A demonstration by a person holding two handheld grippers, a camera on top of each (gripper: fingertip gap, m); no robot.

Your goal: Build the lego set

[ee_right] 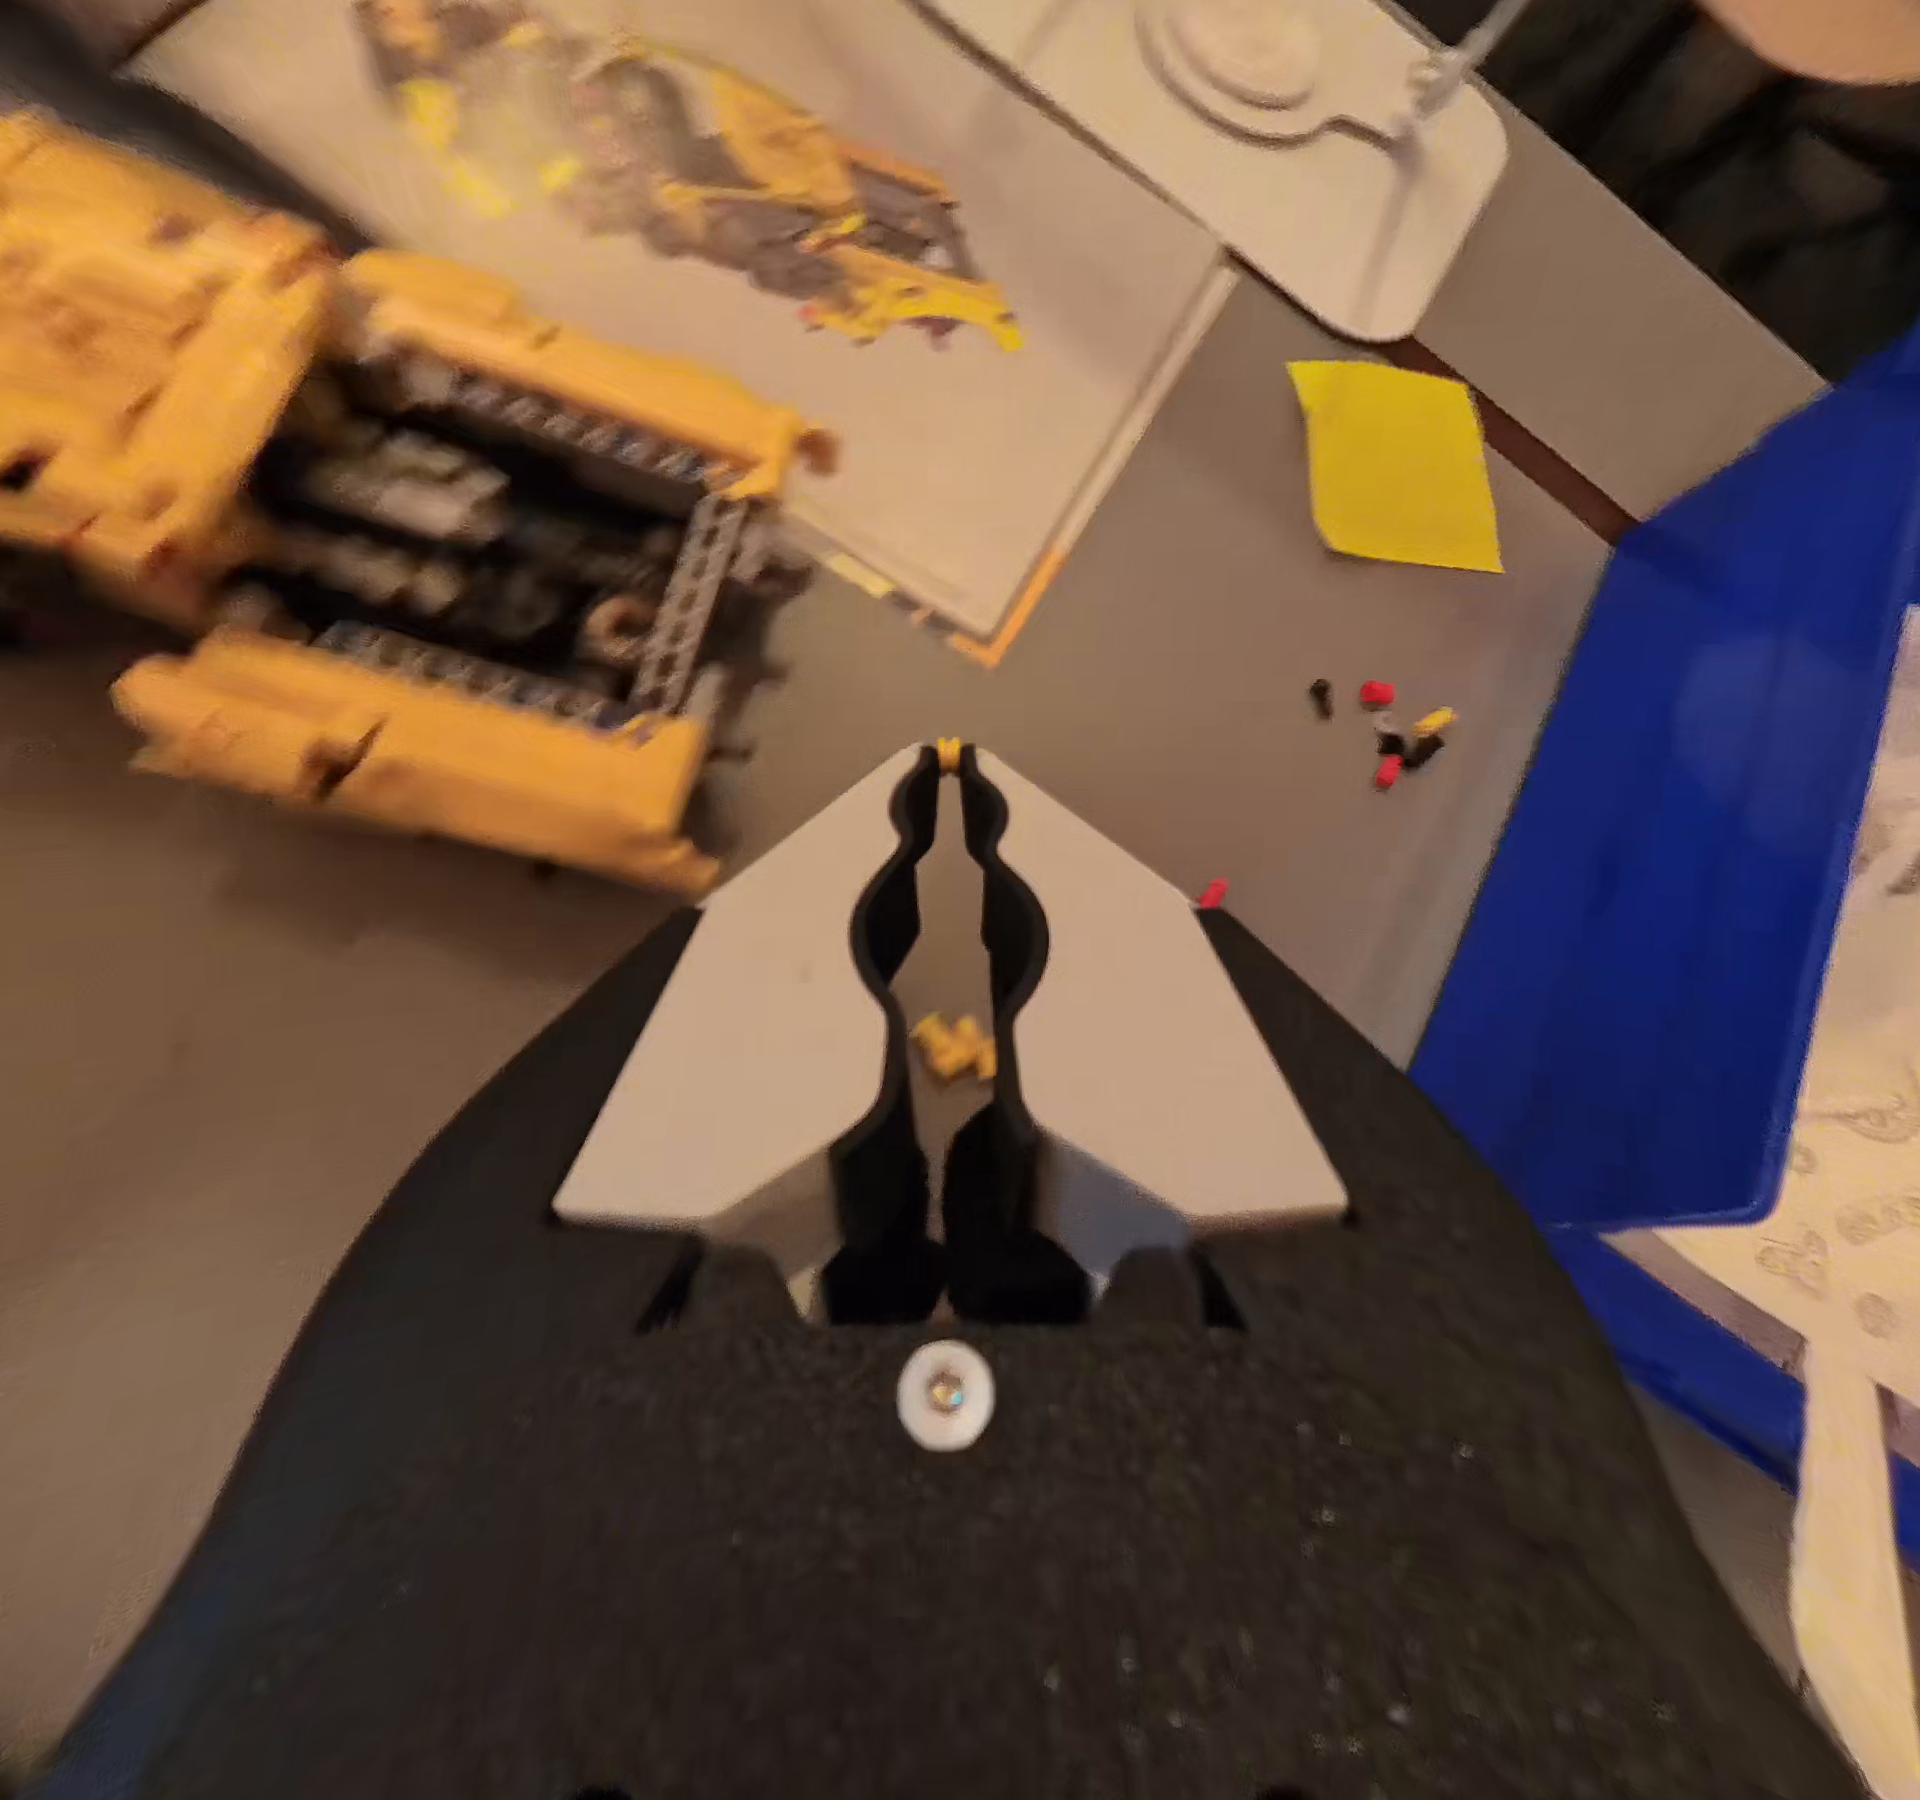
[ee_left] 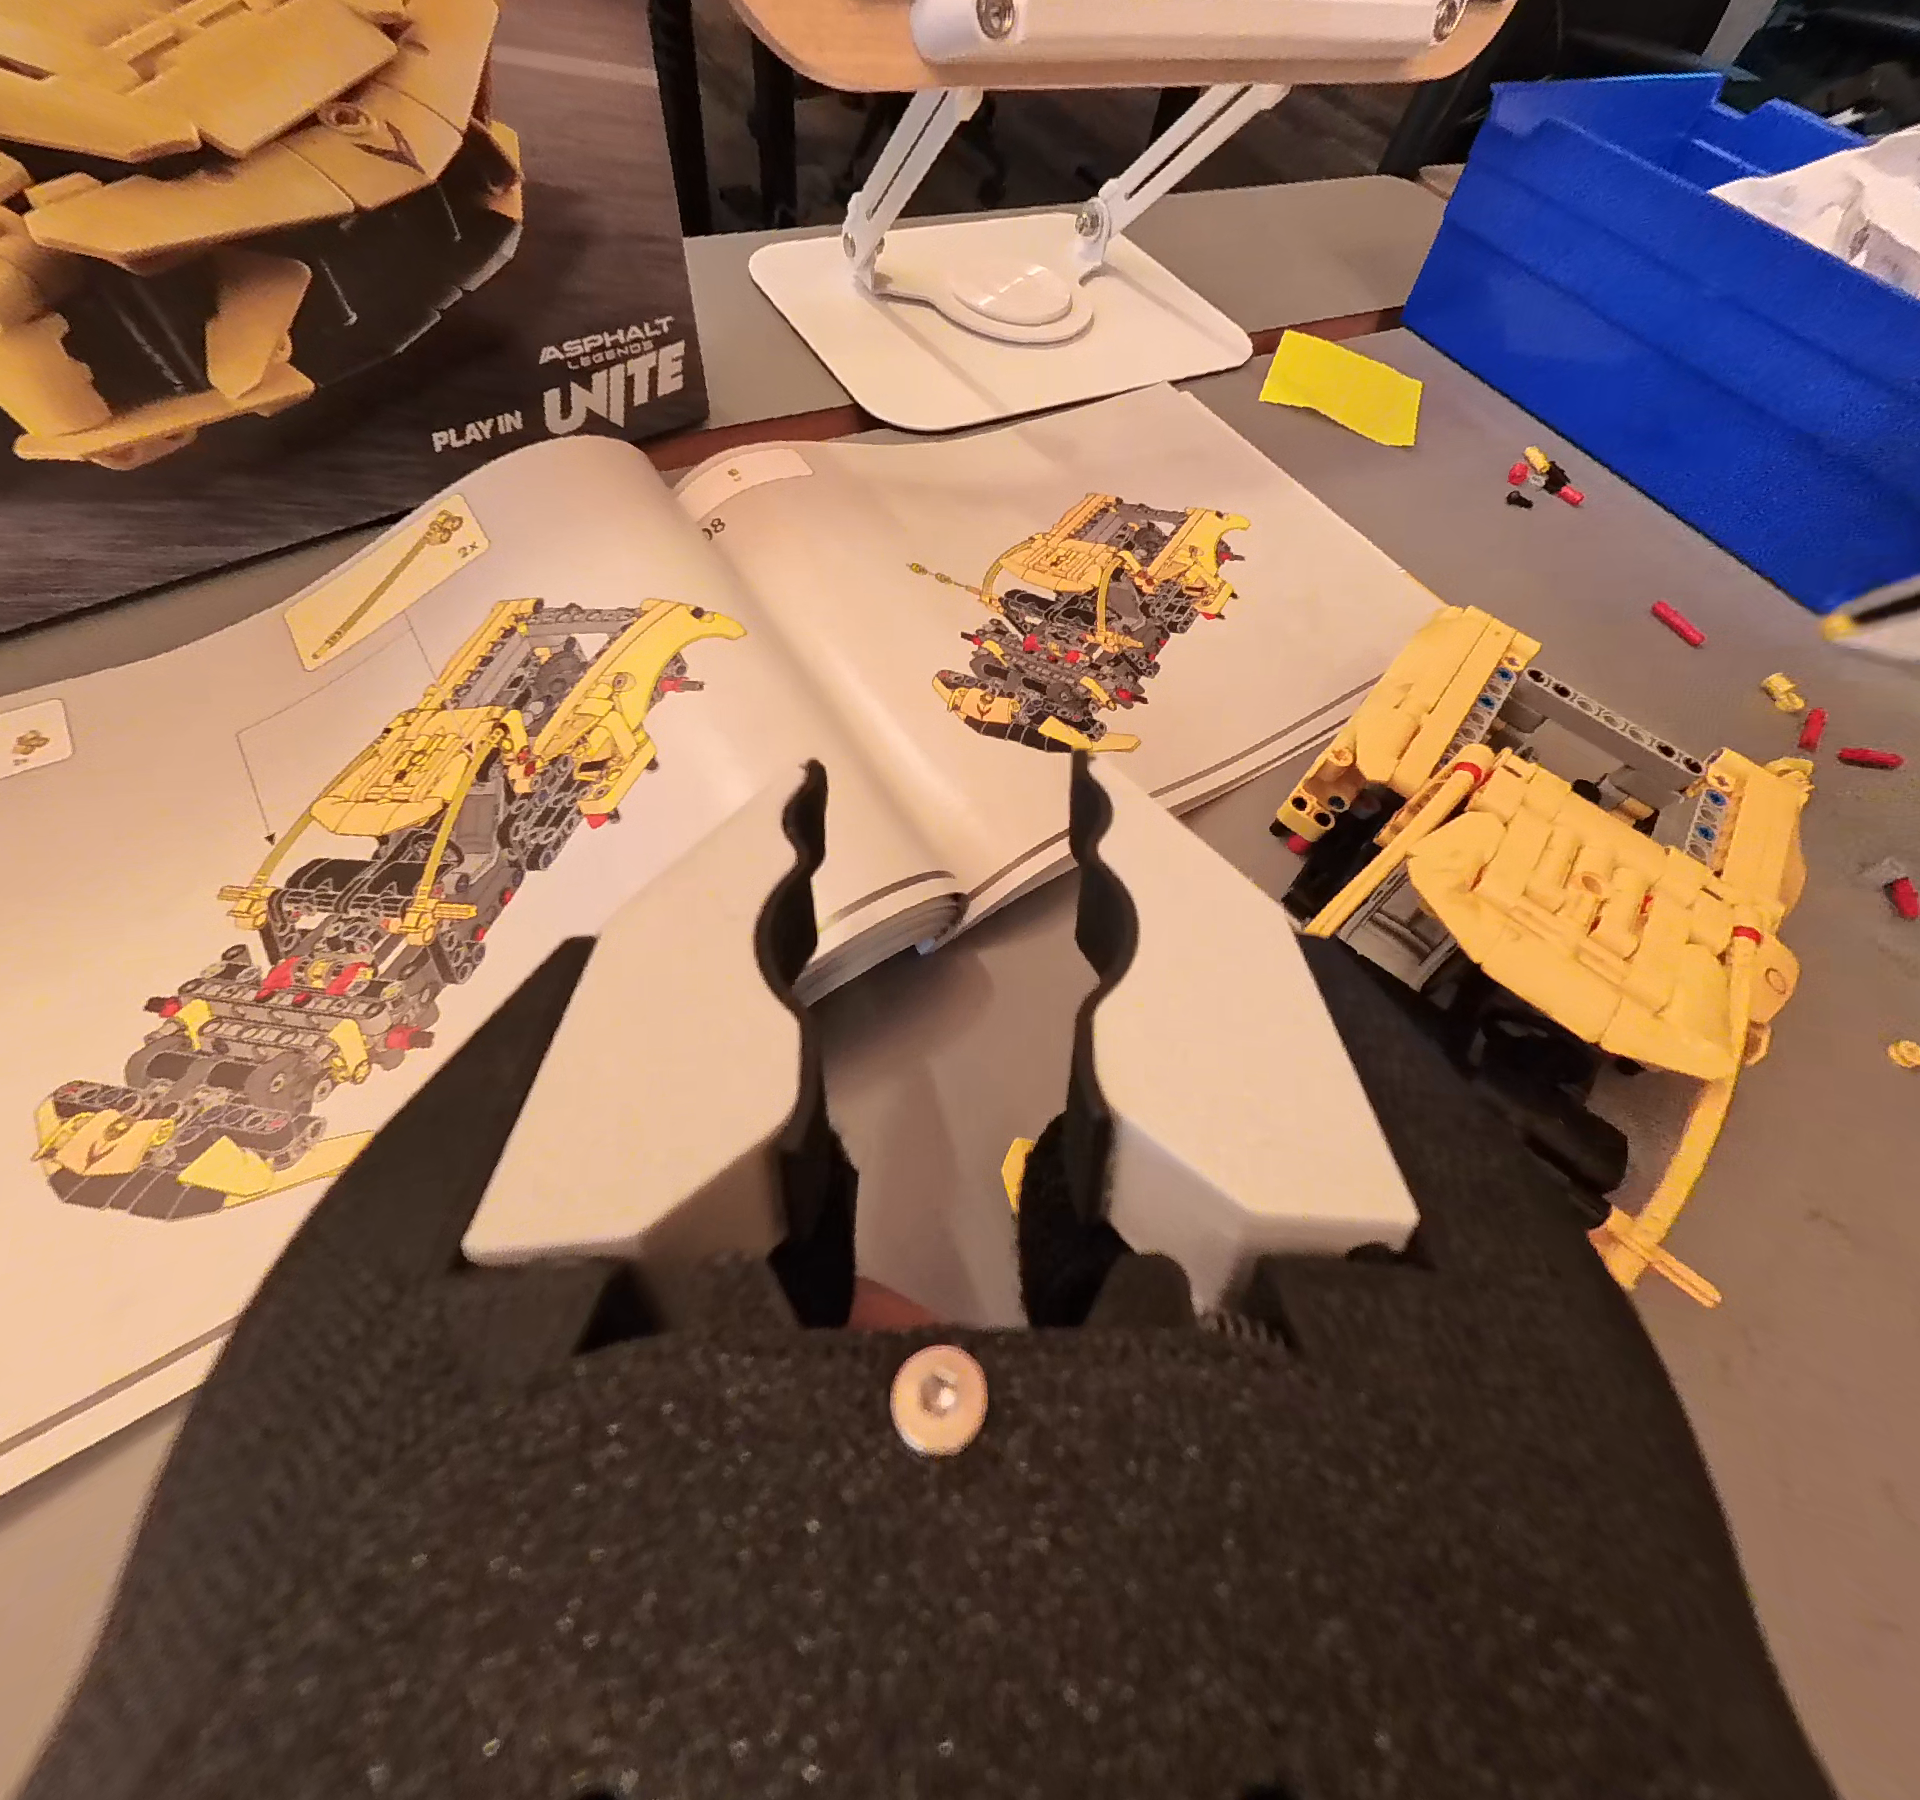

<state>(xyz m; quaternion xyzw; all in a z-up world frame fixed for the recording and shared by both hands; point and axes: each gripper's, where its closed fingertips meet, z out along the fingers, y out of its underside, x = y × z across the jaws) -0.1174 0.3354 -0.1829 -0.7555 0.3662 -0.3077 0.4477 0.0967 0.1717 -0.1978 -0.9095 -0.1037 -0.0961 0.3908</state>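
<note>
The half-built yellow lego car (ee_left: 1558,877) lies on the grey table right of the open instruction booklet (ee_left: 582,711). It also shows at the left of the right wrist view (ee_right: 416,587), blurred. My left gripper (ee_left: 945,774) is open and empty, hovering over the booklet's lower edge, left of the car. My right gripper (ee_right: 945,758) is shut on a small yellow piece (ee_right: 947,751) at its fingertips, above the table right of the car. Another small yellow piece (ee_right: 954,1046) lies on the table below the jaws.
A blue bin (ee_left: 1662,316) with bags stands at the right, also in the right wrist view (ee_right: 1662,867). Loose red, black and yellow pins (ee_left: 1543,481) lie near it. A yellow note (ee_left: 1345,387), a white stand base (ee_left: 997,327) and the set's box (ee_left: 312,192) are behind the booklet.
</note>
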